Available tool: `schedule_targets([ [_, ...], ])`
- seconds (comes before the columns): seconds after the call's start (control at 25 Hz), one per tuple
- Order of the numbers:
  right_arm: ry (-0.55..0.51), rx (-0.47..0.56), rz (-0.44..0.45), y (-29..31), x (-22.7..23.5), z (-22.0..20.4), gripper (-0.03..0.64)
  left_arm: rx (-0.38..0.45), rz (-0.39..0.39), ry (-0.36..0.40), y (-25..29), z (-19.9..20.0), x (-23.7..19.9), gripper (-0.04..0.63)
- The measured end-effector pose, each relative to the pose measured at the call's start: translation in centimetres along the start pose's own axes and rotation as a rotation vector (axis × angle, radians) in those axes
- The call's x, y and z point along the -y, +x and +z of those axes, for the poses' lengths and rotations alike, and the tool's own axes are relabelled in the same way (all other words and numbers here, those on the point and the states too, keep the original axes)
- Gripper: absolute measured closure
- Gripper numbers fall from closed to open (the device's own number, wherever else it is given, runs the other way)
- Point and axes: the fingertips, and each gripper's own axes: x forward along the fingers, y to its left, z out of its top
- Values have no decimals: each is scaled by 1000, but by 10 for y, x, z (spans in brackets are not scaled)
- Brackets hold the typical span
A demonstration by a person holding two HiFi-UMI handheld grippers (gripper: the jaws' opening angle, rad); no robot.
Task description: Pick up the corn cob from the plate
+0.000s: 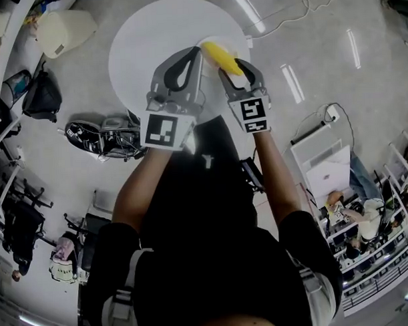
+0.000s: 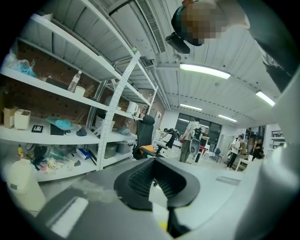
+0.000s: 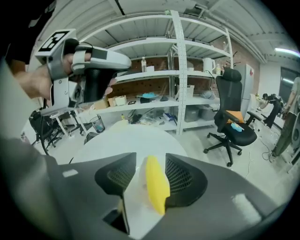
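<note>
Corn cob (image 1: pixel 222 57): yellow, lying aslant over the white plate (image 1: pixel 228 44).
Plate: on the far right part of the round white tabletop (image 1: pixel 146 41).
Right claw (image 3: pixel 150 161): jaws apart and astride the cob. The cob lies against one pad, and a strip of white plate shows before the other, so nothing is clamped.
Left claw (image 2: pixel 152 161): tips together, nothing pinched between them. In the head view it hangs just beside the cob's left end; whether it touches cannot be told.
Hands: each holds its claw over the tabletop's near edge, the two close together.
Surroundings: grey floor (image 1: pixel 308 88) around the tabletop; metal shelves (image 3: pixel 187 75) with boxes and bottles; a black office chair (image 3: pixel 234 126) beyond.
</note>
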Motion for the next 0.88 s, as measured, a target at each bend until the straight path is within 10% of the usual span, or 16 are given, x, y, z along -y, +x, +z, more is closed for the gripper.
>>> schedule_targets([
  [0.88,-207,-273,166,73,-1,-58,302,-41,30,-43,20,-26,-25,595],
])
